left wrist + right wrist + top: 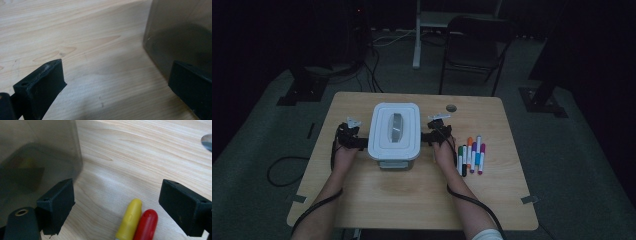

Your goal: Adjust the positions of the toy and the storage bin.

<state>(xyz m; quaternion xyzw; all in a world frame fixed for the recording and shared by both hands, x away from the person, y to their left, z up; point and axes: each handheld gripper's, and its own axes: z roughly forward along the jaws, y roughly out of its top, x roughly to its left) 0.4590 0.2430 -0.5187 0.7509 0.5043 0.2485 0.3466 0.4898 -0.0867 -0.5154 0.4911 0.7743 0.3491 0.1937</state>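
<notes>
Here, a white lidded box [394, 131] is sitting near the middle of the wooden table [412, 195], its lid on and its grey handle lying flat on top. What is inside cannot be told; the smoky wall [37, 152] is showing only dim shapes. The left gripper [350, 136] and right gripper [438, 132] are flanking the box, each with jaws spread wide and gripping nothing. Markers [471, 155] are lying in a row just beside the right hand, while yellow [128, 220] and red caps [147, 223] are showing between the right gripper's jaws.
</notes>
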